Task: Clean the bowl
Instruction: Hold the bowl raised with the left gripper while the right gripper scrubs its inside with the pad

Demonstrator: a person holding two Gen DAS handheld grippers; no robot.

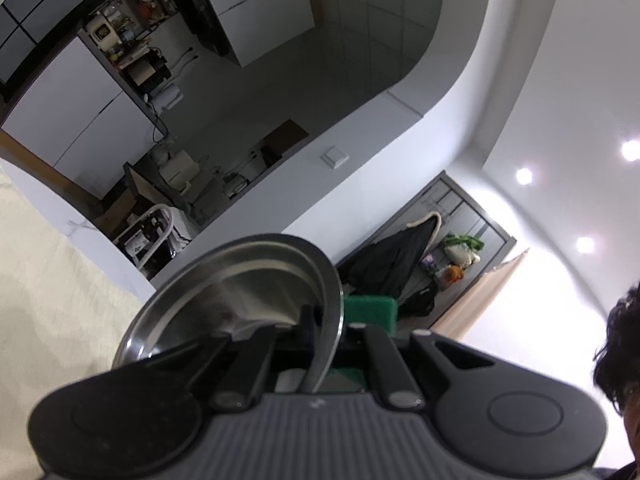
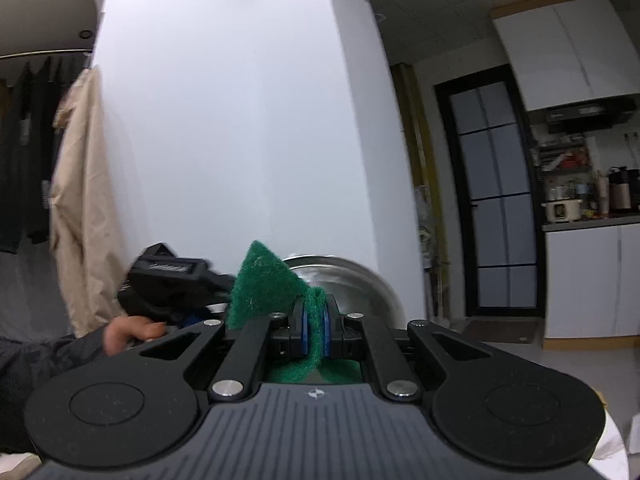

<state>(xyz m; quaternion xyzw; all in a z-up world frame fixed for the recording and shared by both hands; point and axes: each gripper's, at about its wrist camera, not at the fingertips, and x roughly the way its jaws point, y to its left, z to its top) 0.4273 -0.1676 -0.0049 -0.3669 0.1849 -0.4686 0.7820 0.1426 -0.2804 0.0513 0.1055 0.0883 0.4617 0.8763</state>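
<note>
Two grippers were engaged. The left gripper (image 1: 320, 332) was clamped on the rim of the stainless steel bowl (image 1: 240, 280), held raised and tilted directly ahead of its fingers. The right gripper (image 2: 315, 320) pinched a folded green scouring pad (image 2: 260, 280), with the bowl just beyond its tips. Recommended technique: keep the rim grip firm, press the pad flat, and sweep the bowl wall in overlapping arcs.

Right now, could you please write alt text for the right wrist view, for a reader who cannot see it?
The right gripper pinches a folded green scouring pad in front of a steel bowl. At left, a hand holds the left gripper, before a white wall.
</note>
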